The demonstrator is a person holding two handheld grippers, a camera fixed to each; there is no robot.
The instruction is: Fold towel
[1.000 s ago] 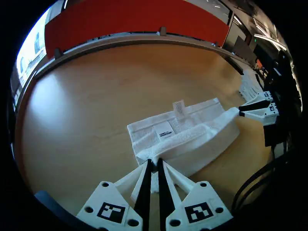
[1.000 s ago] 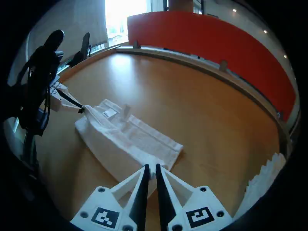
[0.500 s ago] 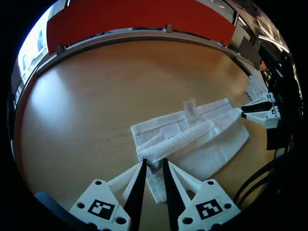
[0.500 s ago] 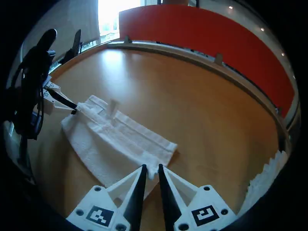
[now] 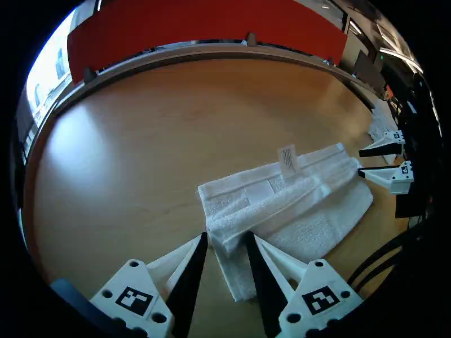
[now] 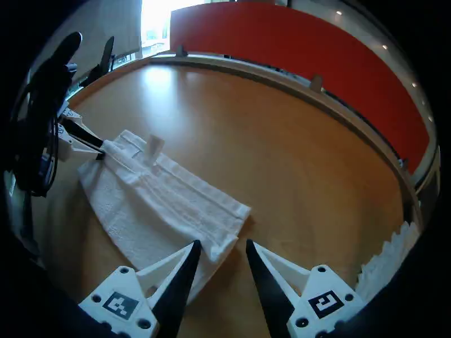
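White folded towel (image 5: pixel 293 200), end between parted left fingers (image 5: pixel 190 273)

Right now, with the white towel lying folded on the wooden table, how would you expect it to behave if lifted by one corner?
The towel would probably hang limp: it lies creased and flat against the table. The fold would likely fall open, since the layers rest loosely on each other. Pushed, it may bunch rather than slide, being soft cloth.

The white towel (image 5: pixel 282 208) lies flat on the wooden surface (image 5: pixel 129 146), folded lengthwise into a long strip. Its upper layer is narrower, so the lower layer shows along one long side. A small label (image 5: pixel 287 160) stands up near the opposite long edge.
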